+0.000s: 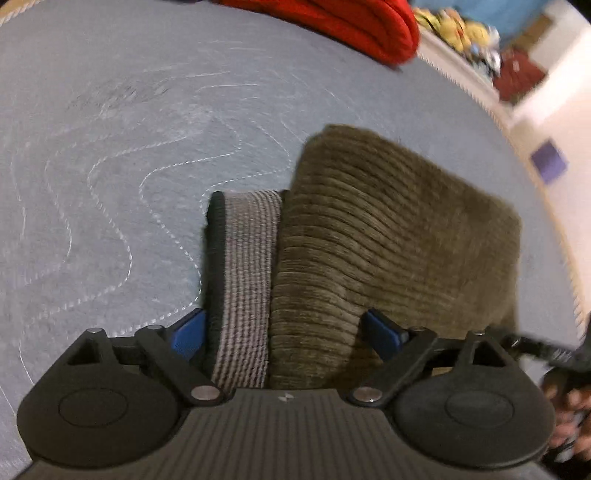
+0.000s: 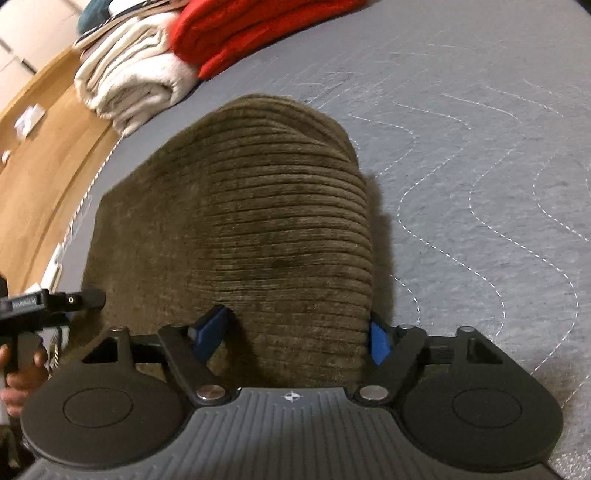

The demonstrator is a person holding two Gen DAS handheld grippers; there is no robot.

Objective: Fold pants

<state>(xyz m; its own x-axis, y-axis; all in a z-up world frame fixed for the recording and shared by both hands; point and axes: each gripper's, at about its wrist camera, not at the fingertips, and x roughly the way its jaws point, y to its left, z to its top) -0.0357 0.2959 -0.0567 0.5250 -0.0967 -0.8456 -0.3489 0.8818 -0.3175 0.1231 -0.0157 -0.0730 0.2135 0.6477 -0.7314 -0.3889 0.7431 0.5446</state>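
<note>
**Corduroy pants lie folded on a quilted grey pad**

Grey quilted padding, stitched in wavy white lines, covers the surface under a pair of olive-brown corduroy pants, folded into a thick bundle near the pad's edge. At the near left of the bundle in the left wrist view, a striped grey waistband with a black edge stands exposed beside the ribbed cloth. The left hand-held gripper hangs over that end with its blue pads set wide, one beside the waistband's outer edge and one over the corduroy; whether either pad touches the cloth cannot be told. The right hand-held gripper straddles a raised fold of the pants, its jaws fairly wide, the right pad just at the fold's side and the left pad standing off it. Each view catches the other tool's black handle and the hand on it at its margin. Beyond the pants, at the pad's far side, sit a folded red blanket and a cream-white one. Wood flooring shows past the pad's edge.
</note>
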